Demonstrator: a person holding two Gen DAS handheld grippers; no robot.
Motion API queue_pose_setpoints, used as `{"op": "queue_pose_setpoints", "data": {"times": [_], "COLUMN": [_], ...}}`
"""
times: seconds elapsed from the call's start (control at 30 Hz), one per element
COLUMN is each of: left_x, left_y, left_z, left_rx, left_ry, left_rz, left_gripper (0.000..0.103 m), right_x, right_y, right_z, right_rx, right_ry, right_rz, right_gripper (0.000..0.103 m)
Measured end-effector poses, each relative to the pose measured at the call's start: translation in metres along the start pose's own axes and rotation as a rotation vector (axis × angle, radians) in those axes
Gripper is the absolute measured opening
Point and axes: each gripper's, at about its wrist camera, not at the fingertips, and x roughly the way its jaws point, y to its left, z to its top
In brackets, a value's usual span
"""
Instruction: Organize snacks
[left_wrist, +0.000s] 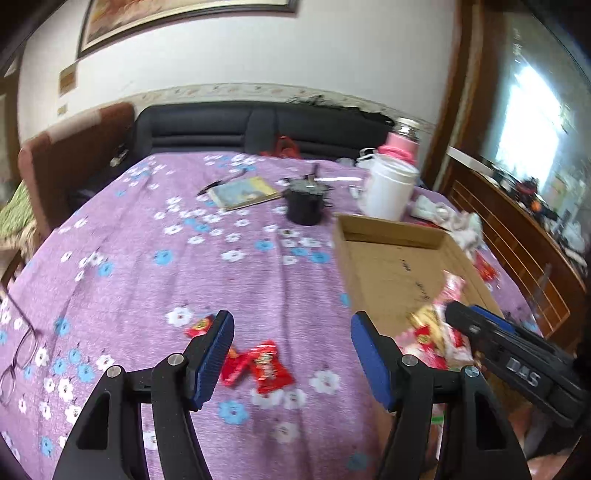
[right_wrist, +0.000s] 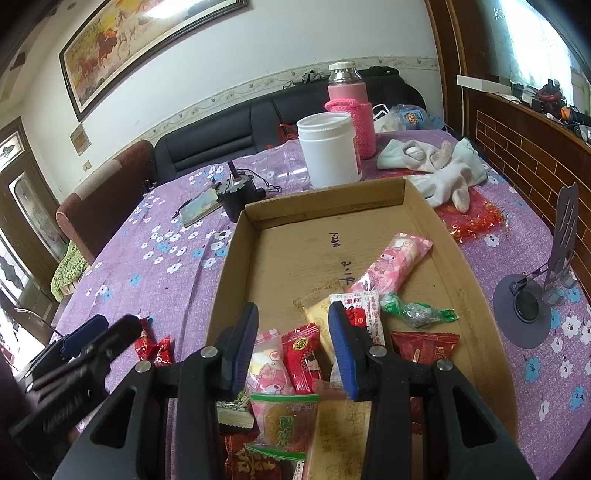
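Red snack packets (left_wrist: 258, 363) between left hand-held gripper (left_wrist: 291, 354) fingers.

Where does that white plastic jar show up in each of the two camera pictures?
Left wrist view: the white jar stands upper right, just beyond the far end of the cardboard box.
Right wrist view: the white jar stands upper centre, again just beyond the box's far wall.
Shared landmark: the pink-sleeved flask stands right behind the jar in both.
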Motion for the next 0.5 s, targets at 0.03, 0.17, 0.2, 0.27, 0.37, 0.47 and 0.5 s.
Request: {"op": "queue_pose_setpoints", "data": {"times": [0.03, 0.17, 0.2, 0.27, 0.37, 0.47, 0.5], "left_x": [0.003, 0.015, 0.016, 0.017, 0.017, 0.016, 0.015], "left_y": [0.006, 0.017, 0.018, 0.017, 0.013, 0.006, 0.004], "left_z": [0.001, 0.0, 0.0, -0.001, -0.001, -0.003, -0.003], "left_rx": [-0.025, -0.079, -0.082, -0.079, -0.062, -0.026, -0.017], "left_ry": [0.012, 0.069, 0.074, 0.075, 0.071, 0.059, 0.055], "left_rz": [0.0, -0.007, -0.004, 0.004, 0.006, 0.018, 0.021], "left_gripper": [0.069, 0.069, 0.069, 0.069, 0.069, 0.069, 0.069], "right_x": [0.0, 0.0, 0.0, -0.001, -0.002, -0.006, -0.01], "right_y": [0.0, 0.004, 0.006, 0.009, 0.009, 0.009, 0.008], "right_z": [0.0, -0.001, -0.002, -0.002, -0.003, -0.004, -0.004], "right_rx": [0.001, -0.011, -0.015, -0.023, -0.022, -0.011, -0.005], "right_ry": [0.001, 0.005, 0.004, 0.003, -0.001, -0.008, -0.013], "right_rz": [0.002, 0.008, 0.009, 0.012, 0.008, -0.001, -0.002], "right_gripper": [0.038, 0.038, 0.038, 0.038, 0.04, 0.041, 0.041]}}
